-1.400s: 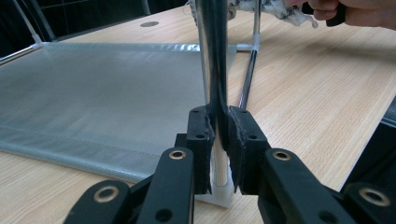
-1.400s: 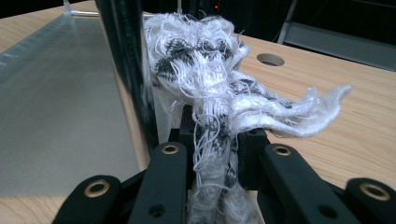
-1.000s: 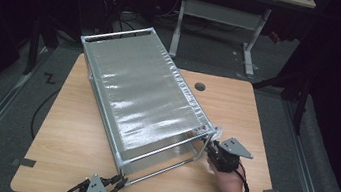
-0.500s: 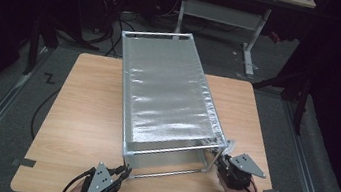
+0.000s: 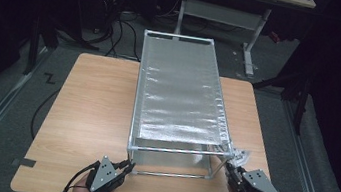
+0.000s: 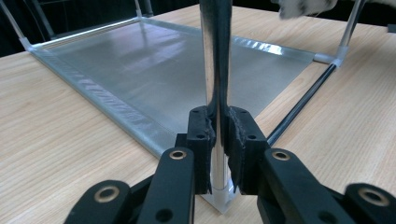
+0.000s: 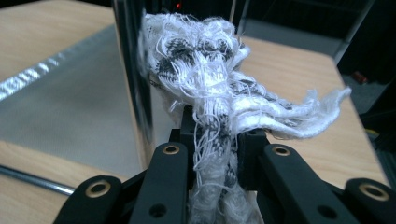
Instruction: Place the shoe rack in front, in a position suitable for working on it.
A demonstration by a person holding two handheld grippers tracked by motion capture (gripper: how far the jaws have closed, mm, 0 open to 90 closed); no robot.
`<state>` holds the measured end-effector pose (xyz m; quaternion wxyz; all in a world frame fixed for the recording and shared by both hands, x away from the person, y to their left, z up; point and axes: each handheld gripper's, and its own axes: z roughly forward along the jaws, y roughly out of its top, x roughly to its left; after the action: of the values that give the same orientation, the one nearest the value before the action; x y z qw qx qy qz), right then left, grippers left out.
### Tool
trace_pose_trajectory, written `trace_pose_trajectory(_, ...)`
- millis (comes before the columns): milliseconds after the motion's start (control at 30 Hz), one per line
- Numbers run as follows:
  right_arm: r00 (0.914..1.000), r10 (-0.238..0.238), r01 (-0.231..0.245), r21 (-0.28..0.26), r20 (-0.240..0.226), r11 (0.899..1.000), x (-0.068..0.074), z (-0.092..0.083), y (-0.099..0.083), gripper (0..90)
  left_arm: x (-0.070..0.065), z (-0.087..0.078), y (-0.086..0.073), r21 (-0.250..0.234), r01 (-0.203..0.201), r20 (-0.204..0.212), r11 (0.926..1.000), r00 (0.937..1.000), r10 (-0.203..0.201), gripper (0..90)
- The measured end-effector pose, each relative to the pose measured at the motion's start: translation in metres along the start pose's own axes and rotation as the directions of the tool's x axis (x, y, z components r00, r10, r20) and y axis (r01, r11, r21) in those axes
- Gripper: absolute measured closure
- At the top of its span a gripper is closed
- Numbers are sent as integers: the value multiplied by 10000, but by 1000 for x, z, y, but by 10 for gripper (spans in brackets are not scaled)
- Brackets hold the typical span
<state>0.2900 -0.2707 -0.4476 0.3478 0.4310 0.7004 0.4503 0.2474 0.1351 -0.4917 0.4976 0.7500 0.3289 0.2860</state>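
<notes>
High view: metal rack (image 5: 178,97) stands mid-worktop (image 5: 90,115). Left gripper (image 5: 124,168) clamps its near-left upright post; right gripper (image 5: 232,169) clenches a frayed white cloth (image 7: 215,84) against the near-right post.

A light wooden table (image 5: 90,115) with rounded corners stands on a grey carpeted floor (image 5: 6,103). A metal-tube rack (image 5: 179,92) with silvery mesh shelves stands directly on the table, right of its middle, its long side running from the near edge to past the far edge. A strip of grey tape (image 5: 24,162) is stuck at the table's near left corner.
</notes>
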Motion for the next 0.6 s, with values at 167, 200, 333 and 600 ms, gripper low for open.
trace_pose_trajectory(167,9996,244,-236,-491,147,9985,-5,-16,9,777,1,-1,-1,-22,54,-130,10000,9999,-55,792)
trace_pose_trajectory(200,9996,246,-237,-532,162,9983,-6,-17,10,777,1,-1,-1,-21,47,-164,10000,9999,-47,791)
trace_pose_trajectory(333,9992,292,-270,-744,288,9969,-6,-26,15,777,1,-1,-1,-10,14,-163,10000,9999,-15,791)
trace_pose_trajectory(600,9987,235,-201,-752,447,9970,-4,-37,18,776,0,-2,-2,-65,-28,-180,10000,9998,27,792)
